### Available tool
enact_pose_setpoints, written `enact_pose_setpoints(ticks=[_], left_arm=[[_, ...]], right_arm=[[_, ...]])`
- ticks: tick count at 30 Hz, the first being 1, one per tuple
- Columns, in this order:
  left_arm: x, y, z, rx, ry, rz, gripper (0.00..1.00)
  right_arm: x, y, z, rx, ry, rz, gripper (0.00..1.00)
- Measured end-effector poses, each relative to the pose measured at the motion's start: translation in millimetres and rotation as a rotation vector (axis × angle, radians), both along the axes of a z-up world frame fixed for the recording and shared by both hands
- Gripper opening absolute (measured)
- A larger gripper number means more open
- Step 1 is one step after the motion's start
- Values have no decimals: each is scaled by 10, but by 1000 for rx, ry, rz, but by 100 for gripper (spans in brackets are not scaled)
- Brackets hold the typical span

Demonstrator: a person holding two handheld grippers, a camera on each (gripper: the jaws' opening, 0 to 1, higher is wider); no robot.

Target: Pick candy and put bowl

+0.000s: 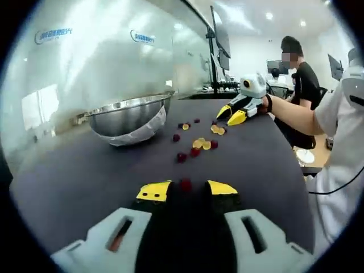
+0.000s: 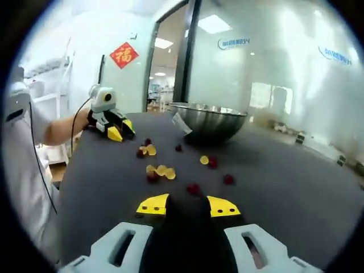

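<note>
The left gripper (image 1: pixel 186 190) sits open around a dark red candy (image 1: pixel 186 183) on the counter (image 1: pixel 85 176), so I think it must close, then carry it to the bowl (image 1: pixel 131 116).

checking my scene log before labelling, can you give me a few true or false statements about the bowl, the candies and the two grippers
1. The metal bowl stands on the dark table. True.
2. The candies lie inside the bowl. False: they are scattered on the table beside it; the bowl's inside is hidden.
3. A dark red candy sits between the jaws of the left gripper. True.
4. The candies are all one colour. False: some are yellow, some dark red.
5. The right gripper is clamped on a yellow candy. False: its jaws stand apart with nothing between them.
</note>
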State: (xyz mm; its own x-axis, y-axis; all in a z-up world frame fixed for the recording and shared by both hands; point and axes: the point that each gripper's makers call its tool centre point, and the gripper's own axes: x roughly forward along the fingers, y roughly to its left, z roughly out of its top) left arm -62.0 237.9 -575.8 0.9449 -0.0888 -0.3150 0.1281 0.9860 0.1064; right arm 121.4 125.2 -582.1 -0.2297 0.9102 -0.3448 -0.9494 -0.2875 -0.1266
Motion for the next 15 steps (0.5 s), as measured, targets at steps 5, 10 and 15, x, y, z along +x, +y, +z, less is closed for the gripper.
enact_pose_setpoints(ticks=[5,10,15], left_arm=[[115,-33,-19,13,16,-22,12],[162,-59,-26,39,15,-42,3],[152,-60,-27,34,13,-41,2]], right_arm=[[-50,227,-16,-16,34,10,19],[-65,329,-29,-3,-2,-17,5],[-62,315,-21,10,-11,-17,4]])
